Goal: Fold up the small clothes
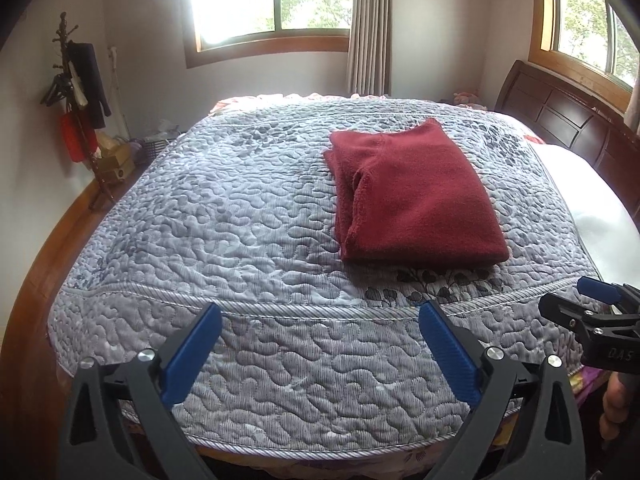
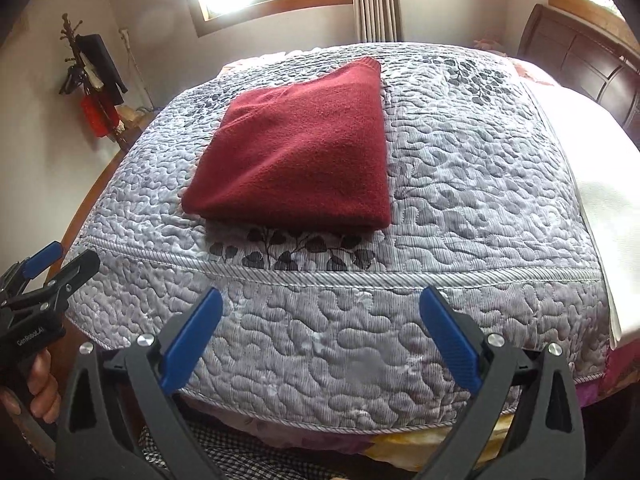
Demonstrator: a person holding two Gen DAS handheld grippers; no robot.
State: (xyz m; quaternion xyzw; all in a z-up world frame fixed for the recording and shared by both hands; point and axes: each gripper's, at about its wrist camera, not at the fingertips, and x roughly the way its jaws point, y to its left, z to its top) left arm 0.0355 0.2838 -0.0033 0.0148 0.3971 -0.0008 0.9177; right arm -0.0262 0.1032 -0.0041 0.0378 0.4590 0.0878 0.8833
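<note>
A dark red knitted garment (image 1: 412,196) lies folded into a neat rectangle on the grey quilted bedspread (image 1: 224,208); in the right wrist view the garment (image 2: 304,156) sits left of centre. My left gripper (image 1: 320,312) hovers open over the near edge of the bed, well short of the garment, nothing between its blue pads. My right gripper (image 2: 320,296) is also open and empty, near the front border of the bedspread (image 2: 460,184). Each gripper shows in the other's view: the right one (image 1: 580,304) at the right edge, the left one (image 2: 52,264) at the left edge.
A white pillow or sheet (image 2: 592,176) lies on the bed's right side below a dark wooden headboard (image 1: 560,120). A coat stand (image 1: 80,92) with hanging items stands at the left wall. Windows and a curtain (image 1: 368,24) are behind. A hand (image 2: 40,384) holds the left gripper.
</note>
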